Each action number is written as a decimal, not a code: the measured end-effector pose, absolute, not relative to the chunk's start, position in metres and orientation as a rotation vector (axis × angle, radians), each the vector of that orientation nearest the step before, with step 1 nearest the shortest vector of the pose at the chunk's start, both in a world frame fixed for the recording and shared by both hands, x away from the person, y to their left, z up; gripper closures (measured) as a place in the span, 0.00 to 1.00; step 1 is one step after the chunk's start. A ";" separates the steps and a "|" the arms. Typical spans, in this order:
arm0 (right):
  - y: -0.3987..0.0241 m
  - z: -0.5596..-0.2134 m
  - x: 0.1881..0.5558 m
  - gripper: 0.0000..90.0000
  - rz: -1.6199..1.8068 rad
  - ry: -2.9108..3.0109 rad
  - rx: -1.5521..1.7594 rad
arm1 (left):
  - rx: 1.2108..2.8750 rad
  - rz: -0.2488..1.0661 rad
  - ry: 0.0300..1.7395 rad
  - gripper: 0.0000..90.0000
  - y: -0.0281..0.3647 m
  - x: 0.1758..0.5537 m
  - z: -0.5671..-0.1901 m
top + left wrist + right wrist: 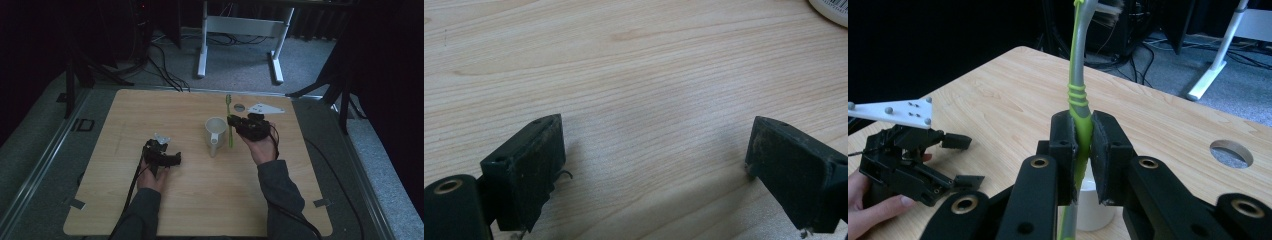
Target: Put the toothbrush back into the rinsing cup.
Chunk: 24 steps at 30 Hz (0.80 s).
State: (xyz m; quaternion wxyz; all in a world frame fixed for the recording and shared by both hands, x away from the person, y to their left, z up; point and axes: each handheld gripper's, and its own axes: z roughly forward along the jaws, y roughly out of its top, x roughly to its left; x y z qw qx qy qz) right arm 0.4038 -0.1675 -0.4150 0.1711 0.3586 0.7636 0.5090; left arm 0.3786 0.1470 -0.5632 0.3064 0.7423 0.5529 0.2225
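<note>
While the right tool (1084, 150) clamped the green toothbrush (1077, 90) upright, it needed lowering straight into the white mug (215, 131); the left tool (654, 165) sat open.

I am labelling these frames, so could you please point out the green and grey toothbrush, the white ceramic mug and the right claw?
Green and grey toothbrush (1079, 95): right gripper view, ribbed handle.
White ceramic mug (215, 131): high view, side wall.
Right claw (1084, 150): right gripper view, between its fingertips.
</note>
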 end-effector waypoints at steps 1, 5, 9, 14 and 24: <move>-0.167 -0.415 0.404 0.89 1.449 2.166 1.021 | 1.963 0.589 1.463 0.10 0.147 0.379 -0.563; -0.166 -0.415 0.404 0.89 1.457 2.158 1.025 | 1.964 0.589 1.463 0.10 0.147 0.379 -0.563; -0.165 -0.414 0.404 0.89 1.468 2.150 1.026 | 1.964 0.589 1.463 0.10 0.147 0.379 -0.563; -0.163 -0.413 0.405 0.89 1.480 2.147 1.031 | 1.964 0.589 1.463 0.10 0.147 0.379 -0.563; -0.161 -0.413 0.407 0.89 1.525 2.134 1.062 | 1.963 0.589 1.463 0.10 0.147 0.379 -0.563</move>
